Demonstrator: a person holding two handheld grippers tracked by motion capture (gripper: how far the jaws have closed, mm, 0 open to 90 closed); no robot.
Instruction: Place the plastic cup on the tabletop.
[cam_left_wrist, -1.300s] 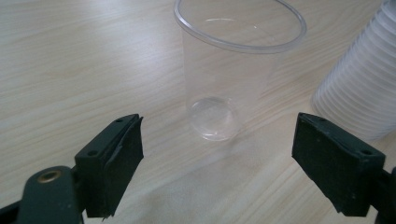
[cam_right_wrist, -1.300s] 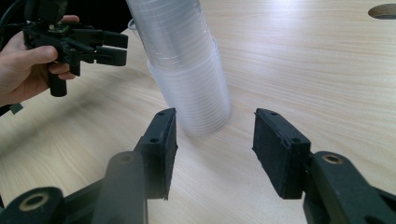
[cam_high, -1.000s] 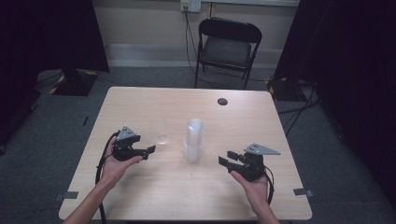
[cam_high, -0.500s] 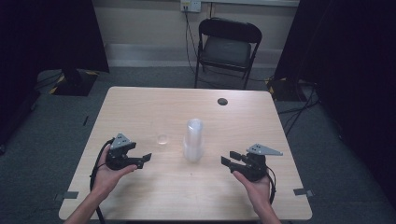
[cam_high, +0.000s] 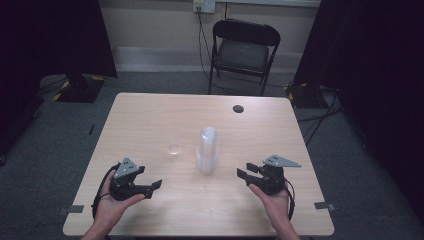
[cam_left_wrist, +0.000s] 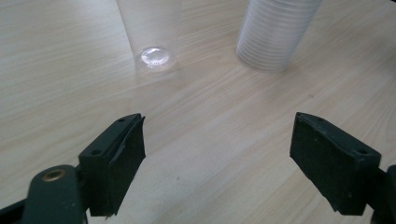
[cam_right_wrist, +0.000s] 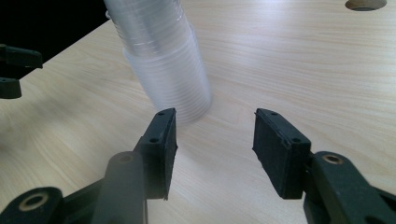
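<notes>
I hold my left claw (cam_high: 154, 185) low over the near left part of the wooden table (cam_high: 150, 120), its jaws spread wide with nothing between them; in the left gripper view only bare wood lies between the two black pads. My right claw (cam_high: 243, 171) sits over the near right part of the table, its jaws also parted and empty, though less wide than the left. A tall stack of clear plastic cups (cam_high: 207, 151) stands upright near the middle of the table, between my two claws and a little farther away than both. In the right gripper view the stack (cam_right_wrist: 163, 60) rises just beyond my left-hand pad, not touching it. A single clear cup (cam_high: 174, 148) stands by itself just to the left of the stack, apart from it. A small dark round hole (cam_high: 238, 108) marks the far side of the table, and a black folding chair (cam_high: 243, 50) stands on the floor beyond it.
</notes>
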